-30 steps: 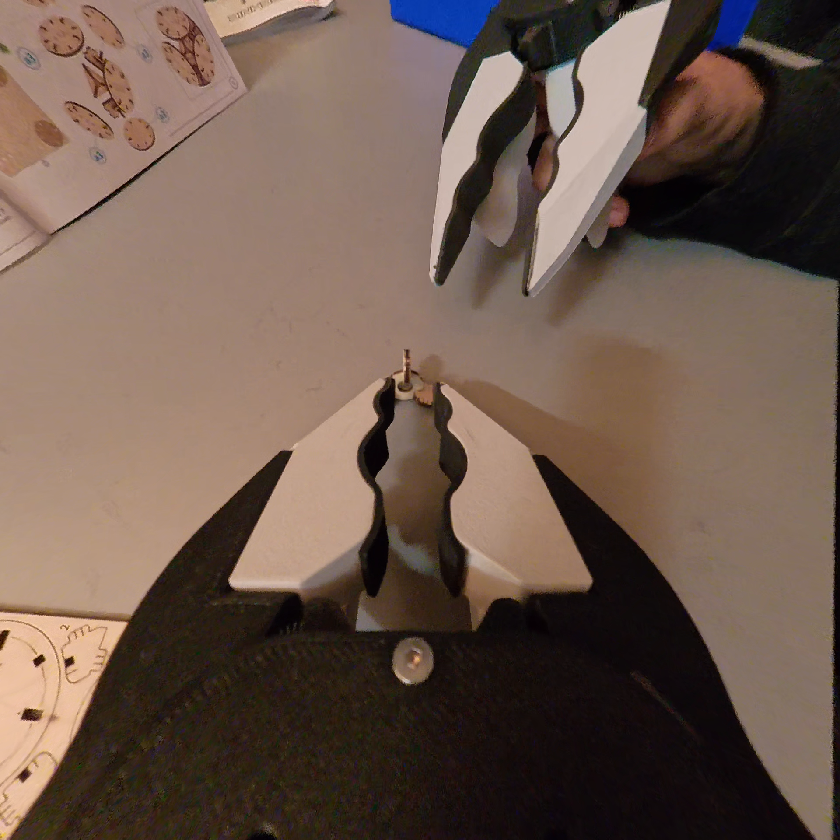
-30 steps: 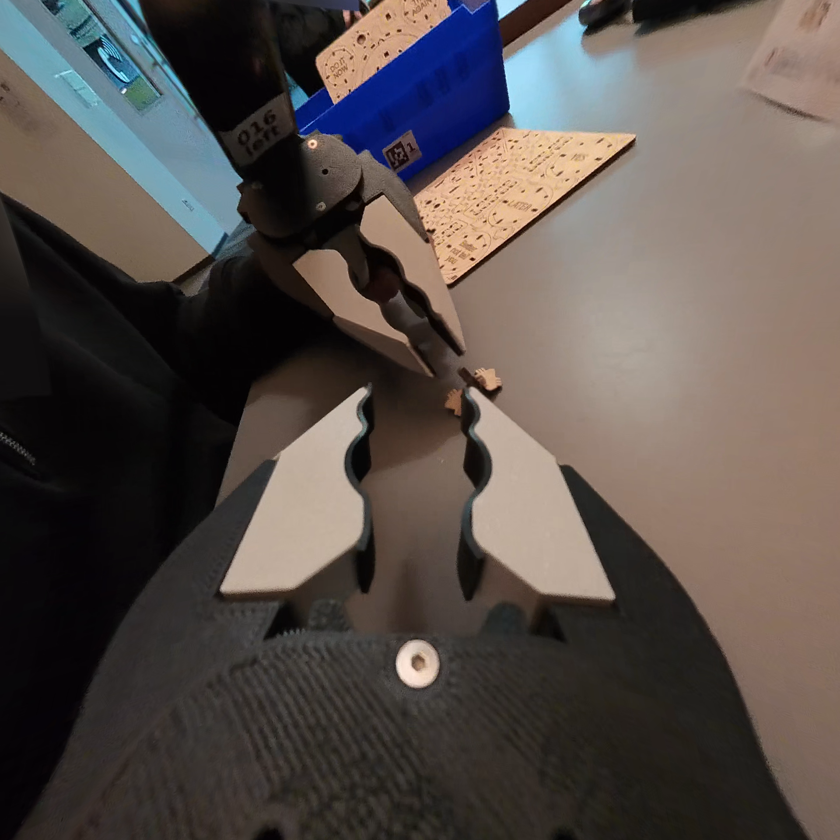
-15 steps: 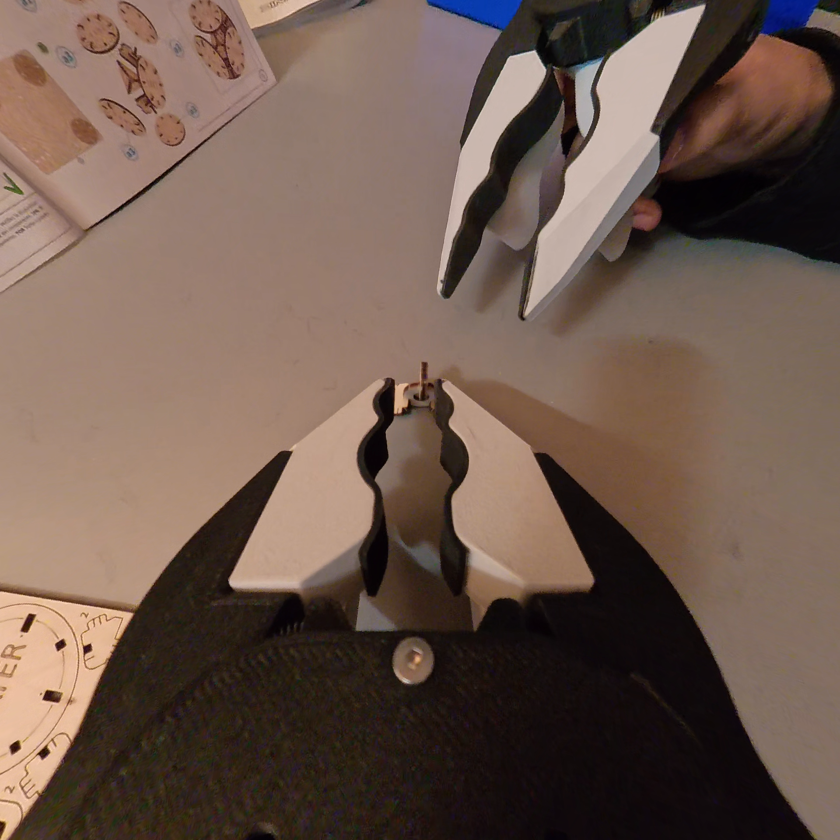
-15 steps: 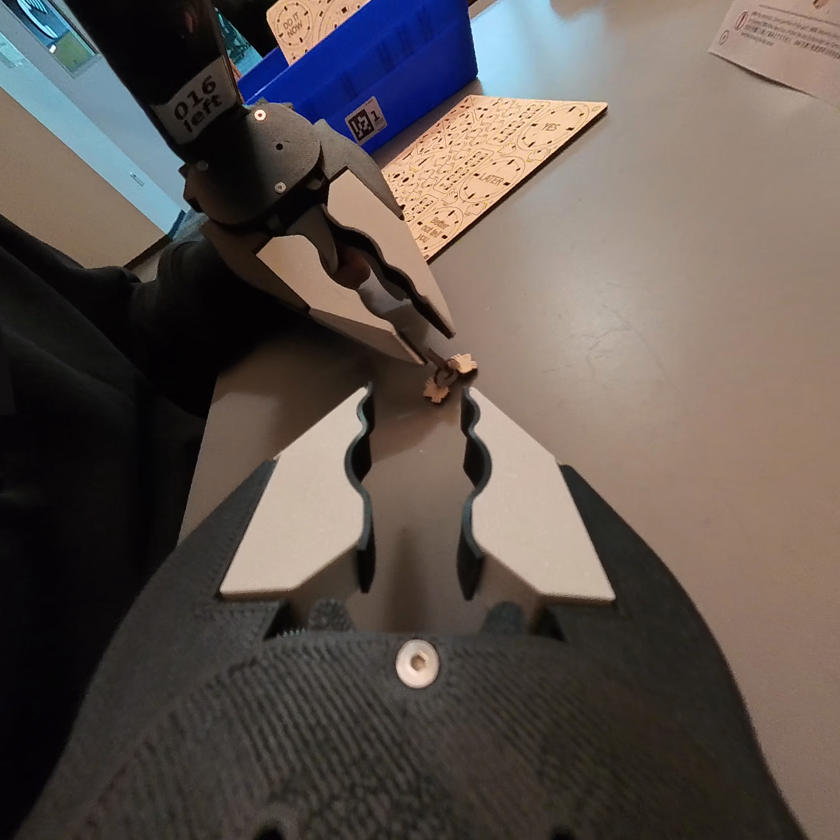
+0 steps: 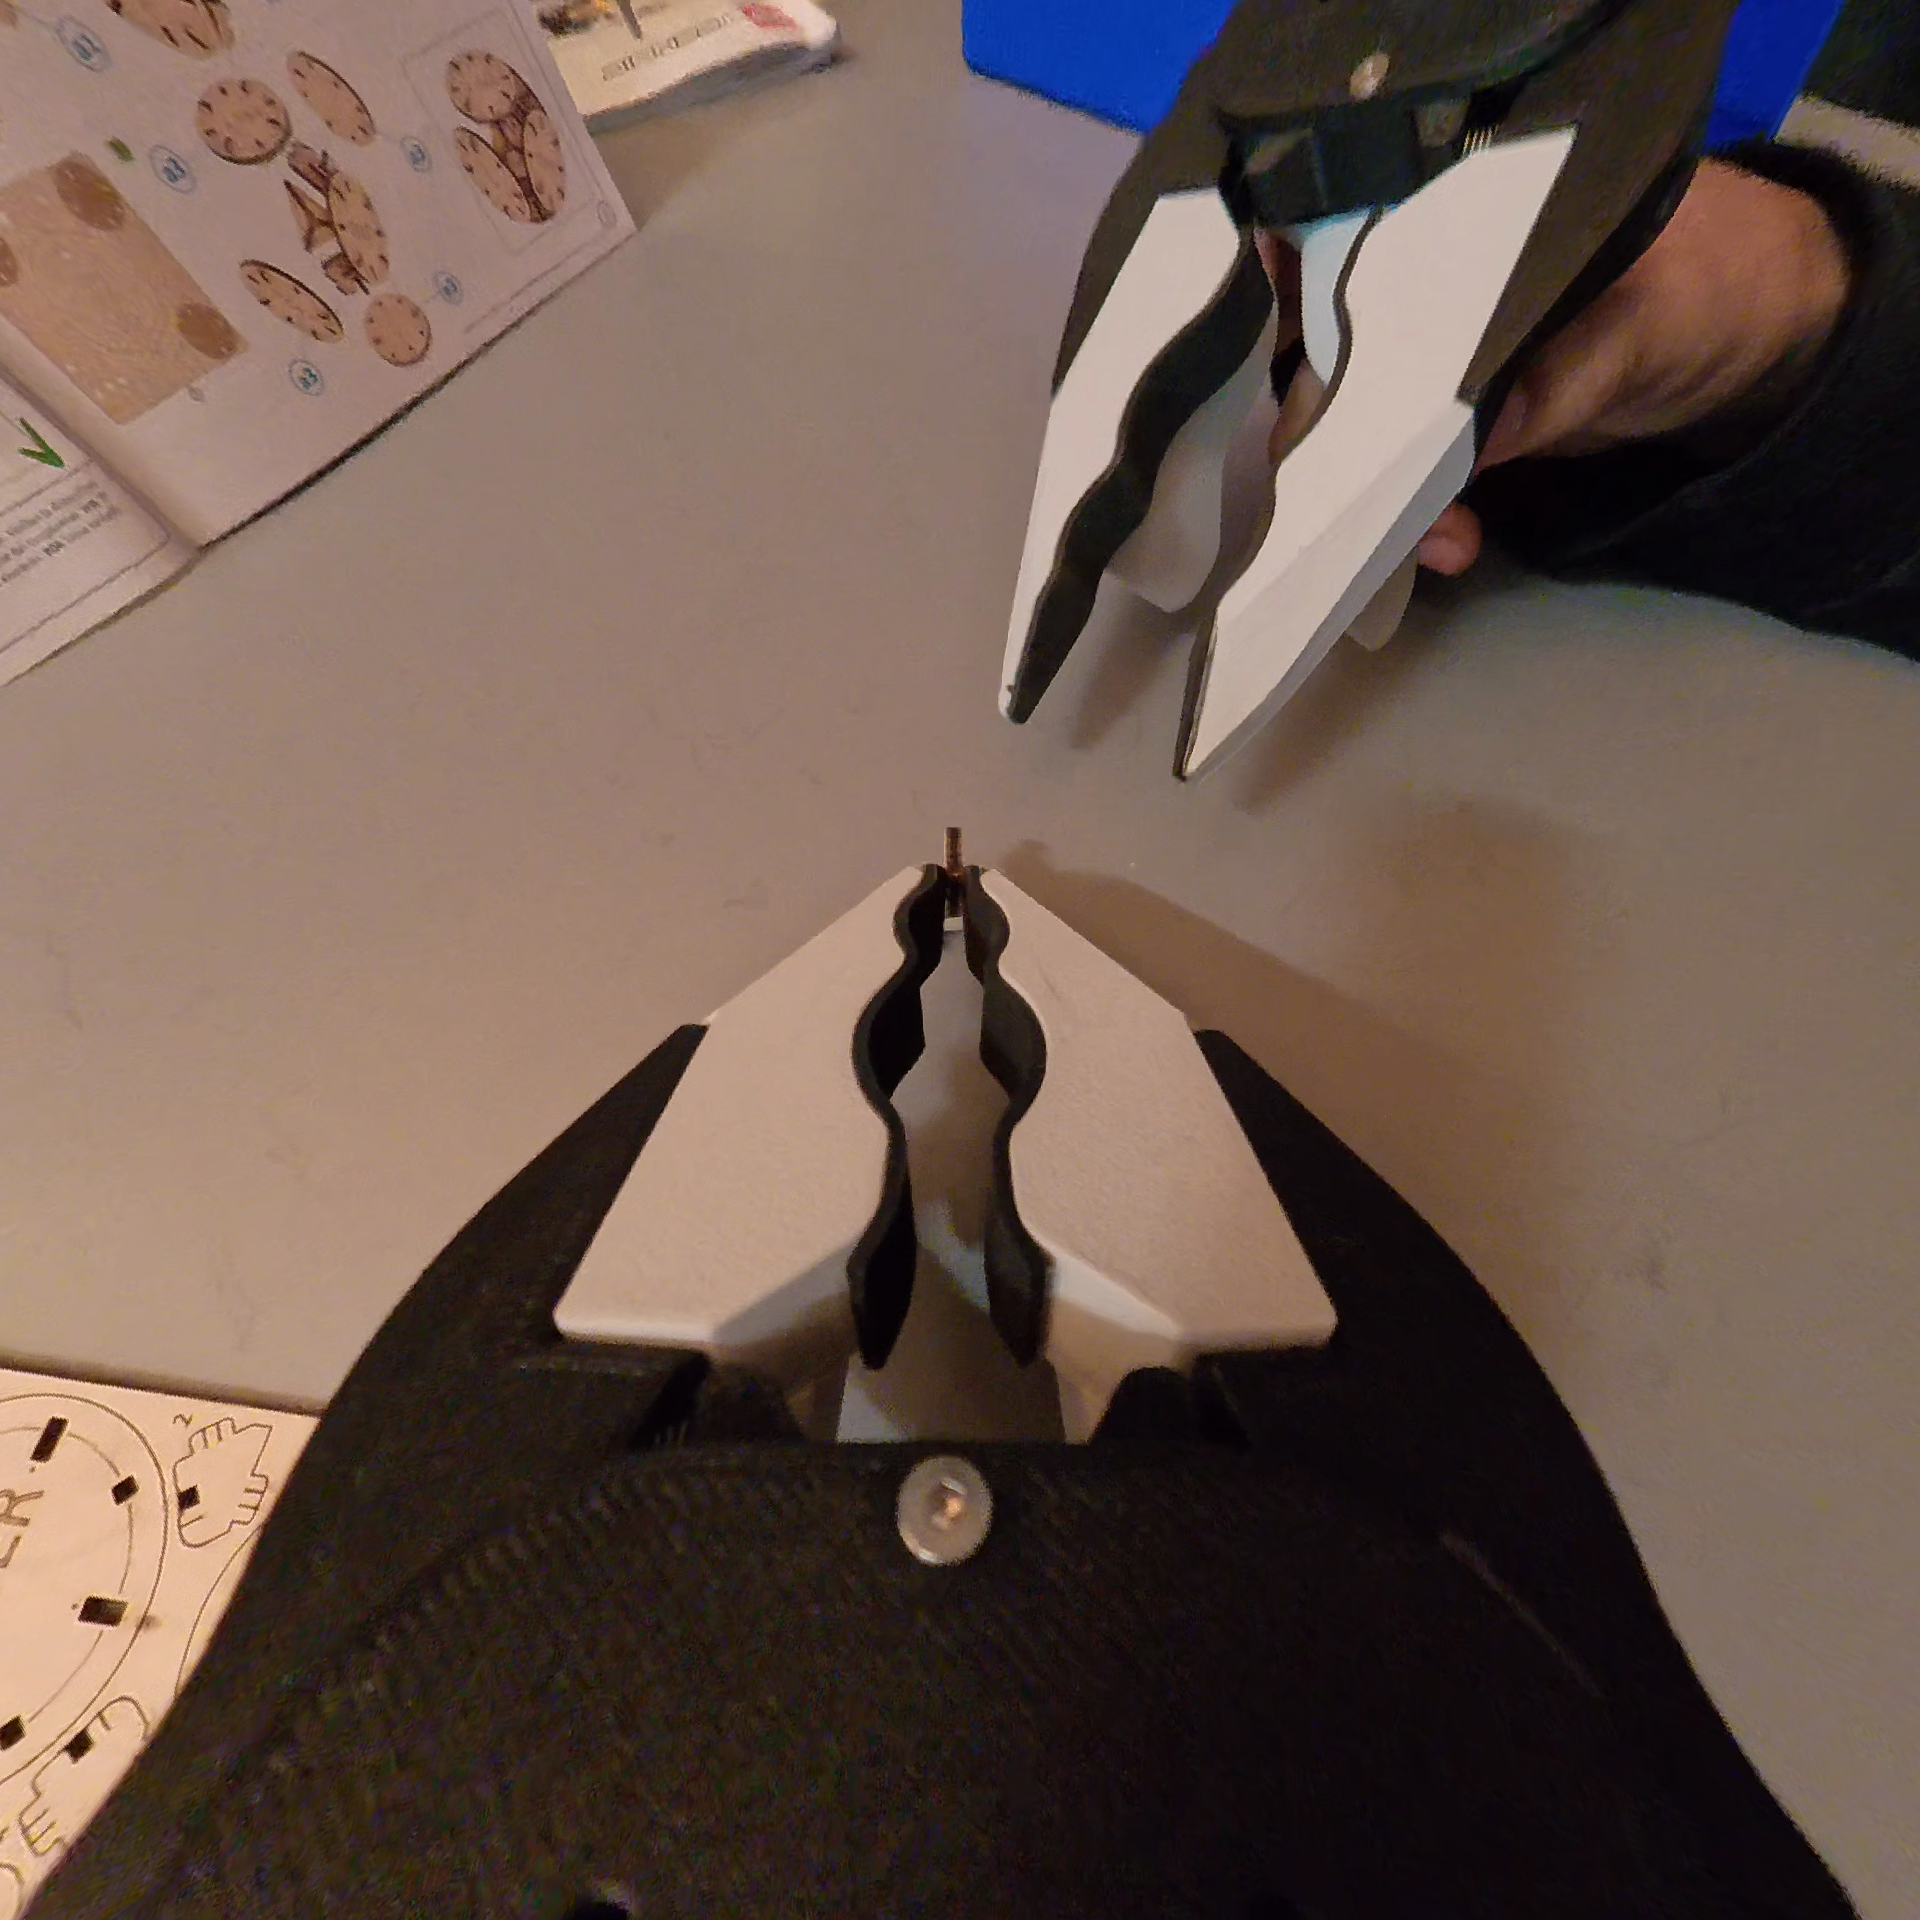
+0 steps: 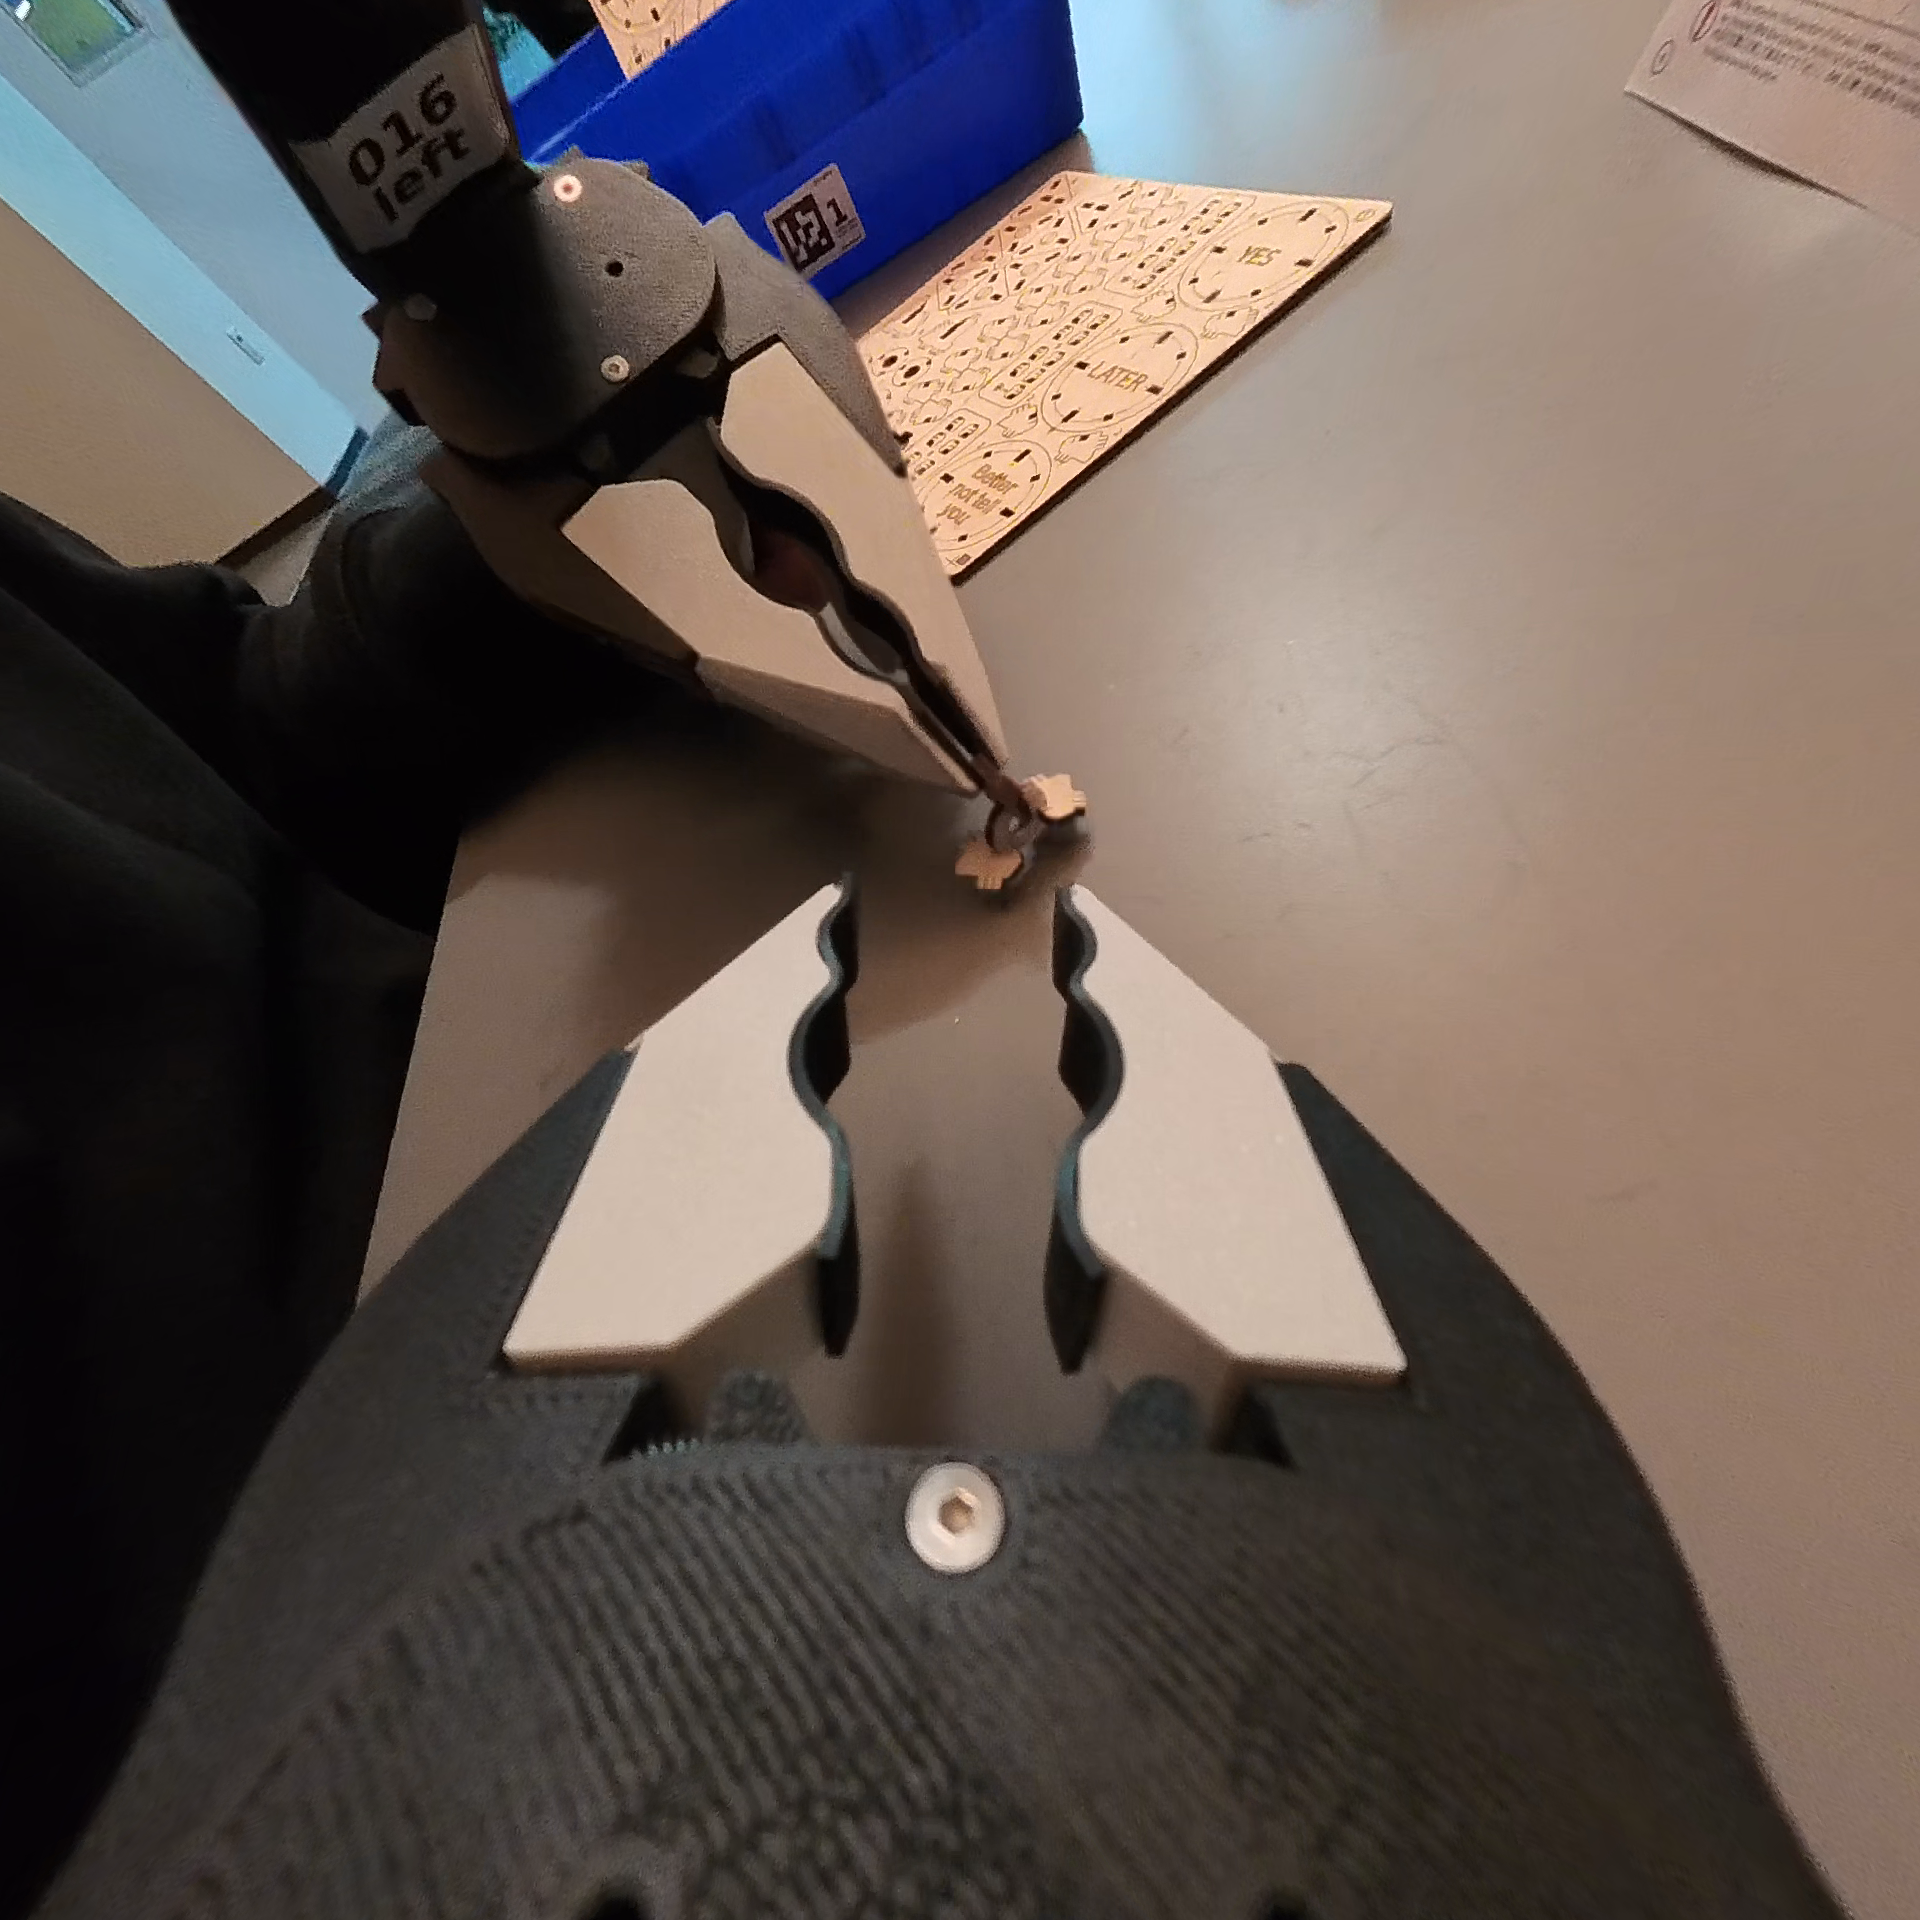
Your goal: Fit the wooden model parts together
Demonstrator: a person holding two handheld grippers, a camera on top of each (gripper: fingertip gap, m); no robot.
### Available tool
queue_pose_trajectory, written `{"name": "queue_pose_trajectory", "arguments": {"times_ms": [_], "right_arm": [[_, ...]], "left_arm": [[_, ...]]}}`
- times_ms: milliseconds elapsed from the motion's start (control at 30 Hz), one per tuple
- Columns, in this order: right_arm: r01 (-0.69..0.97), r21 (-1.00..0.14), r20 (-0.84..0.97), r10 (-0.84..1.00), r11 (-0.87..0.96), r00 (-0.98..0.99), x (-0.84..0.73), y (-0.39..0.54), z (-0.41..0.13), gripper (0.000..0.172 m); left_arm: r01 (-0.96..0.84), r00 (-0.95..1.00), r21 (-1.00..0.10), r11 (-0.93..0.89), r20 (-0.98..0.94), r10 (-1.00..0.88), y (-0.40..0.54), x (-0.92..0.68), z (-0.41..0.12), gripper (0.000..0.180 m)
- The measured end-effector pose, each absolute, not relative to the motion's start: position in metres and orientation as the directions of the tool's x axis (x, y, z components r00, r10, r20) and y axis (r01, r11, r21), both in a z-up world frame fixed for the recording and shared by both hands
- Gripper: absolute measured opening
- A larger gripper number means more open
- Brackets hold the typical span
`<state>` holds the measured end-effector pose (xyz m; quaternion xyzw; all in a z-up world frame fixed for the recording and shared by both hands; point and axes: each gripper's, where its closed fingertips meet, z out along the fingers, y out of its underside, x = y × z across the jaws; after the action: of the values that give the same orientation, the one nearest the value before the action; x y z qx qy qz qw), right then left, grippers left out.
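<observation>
Left gripper [image 5: 953,881]: we see its fingers, which stood apart around the small wooden piece [image 6: 1020,828] half a second ago, now pinched on that piece's dark pin [image 5: 952,844].
Wooden piece: low over the grey table [image 5: 520,831], at the tips.
Right gripper [image 6: 954,902]: fingers apart as before, nothing between them, just short of the piece.
Meaning: we judge the piece secured.

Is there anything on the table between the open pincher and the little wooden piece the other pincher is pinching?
Nothing visible. The right gripper stands open just short of the little wooden piece, with only bare table between them. The left gripper reaches the piece from the far side, shut on its thin pin.
</observation>
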<state>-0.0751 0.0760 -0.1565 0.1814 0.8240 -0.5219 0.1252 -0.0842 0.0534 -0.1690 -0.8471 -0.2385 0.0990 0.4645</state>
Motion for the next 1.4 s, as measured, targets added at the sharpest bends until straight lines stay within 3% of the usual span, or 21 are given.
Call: {"name": "queue_pose_trajectory", "arguments": {"times_ms": [167, 300, 633, 1300, 1400], "right_arm": [[0.554, -0.796, -0.550, 0.091, 0.245, -0.830, -0.074, 0.074, -0.135, 0.034], [0.711, -0.700, -0.714, -0.041, 0.069, -0.699, -0.078, 0.077, -0.109, 0.037], [0.721, -0.693, -0.721, -0.016, 0.028, -0.692, -0.073, 0.068, -0.106, 0.019], [0.736, -0.674, -0.737, 0.015, 0.061, -0.676, -0.073, 0.066, -0.116, 0.001], [0.732, -0.678, -0.733, 0.021, 0.065, -0.680, -0.073, 0.067, -0.117, 0.000]], "left_arm": [[0.248, 0.880, -0.946, -0.207, 0.131, 0.457, 0.055, -0.083, -0.128, 0.002], [0.094, 0.870, -0.989, -0.117, 0.025, 0.492, 0.050, -0.083, -0.101, 0.002], [0.018, 0.873, -0.991, -0.136, -0.051, 0.485, 0.060, -0.077, -0.098, 0.002], [-0.023, 0.879, -0.987, -0.157, -0.094, 0.467, 0.067, -0.070, -0.099, 0.002], [-0.022, 0.877, -0.984, -0.175, -0.103, 0.470, 0.067, -0.071, -0.102, 0.013]]}}
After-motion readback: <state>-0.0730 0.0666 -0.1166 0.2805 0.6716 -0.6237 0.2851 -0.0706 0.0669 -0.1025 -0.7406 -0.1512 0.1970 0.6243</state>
